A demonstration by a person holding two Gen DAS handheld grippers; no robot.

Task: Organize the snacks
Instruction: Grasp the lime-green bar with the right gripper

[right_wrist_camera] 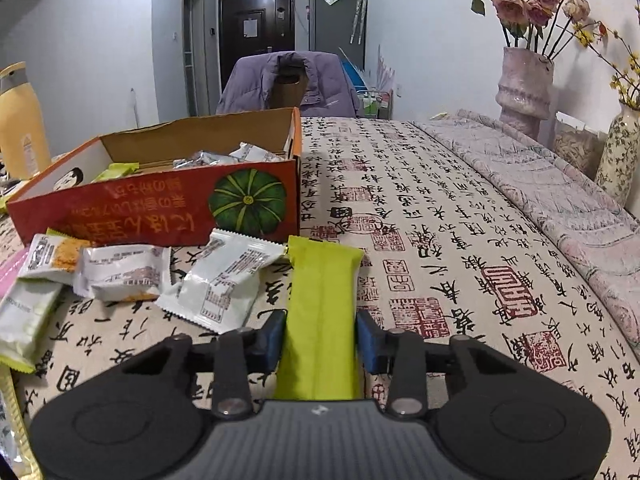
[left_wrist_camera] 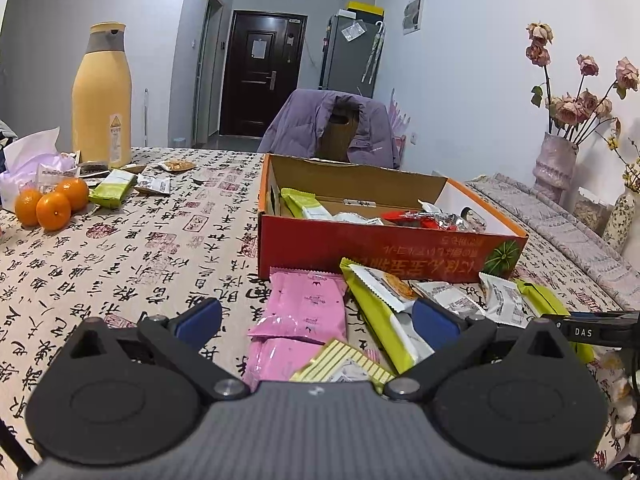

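My right hand-held gripper (right_wrist_camera: 321, 340) had its blue pads (right_wrist_camera: 370, 344) set against both sides of a lime-green snack packet (right_wrist_camera: 320, 300), pinching it where it lay lengthwise on the calligraphy-print surface (right_wrist_camera: 460, 240). My left hand-held gripper (left_wrist_camera: 316, 320) stood spread wide above a pink snack packet (left_wrist_camera: 306, 304), holding nothing, with a striped yellow wrapper (left_wrist_camera: 344, 362) just beneath its body.

Just left of the green packet, two white snack packets (right_wrist_camera: 224, 280) lay on the cloth beside a third white one with an orange biscuit picture (right_wrist_camera: 52, 256). From the left wrist, a long green-and-white packet (left_wrist_camera: 380, 320) sat tilted between the pink one and the right pad.

Behind this scatter stood the red cardboard box (right_wrist_camera: 160, 208), printed with a green pumpkin, open at the top and already holding several wrapped snacks, among them a green packet (left_wrist_camera: 304, 202) and silver-and-red wrappers (left_wrist_camera: 424, 218).

Farther left on the surface, three oranges (left_wrist_camera: 52, 204) sat near more loose packets (left_wrist_camera: 114, 188) and a tall yellow flask (left_wrist_camera: 102, 96). At the far edge, a chair draped in a purple jacket (left_wrist_camera: 332, 124) faced the surface, and a pink vase of dried roses (right_wrist_camera: 524, 80) stood to the right.
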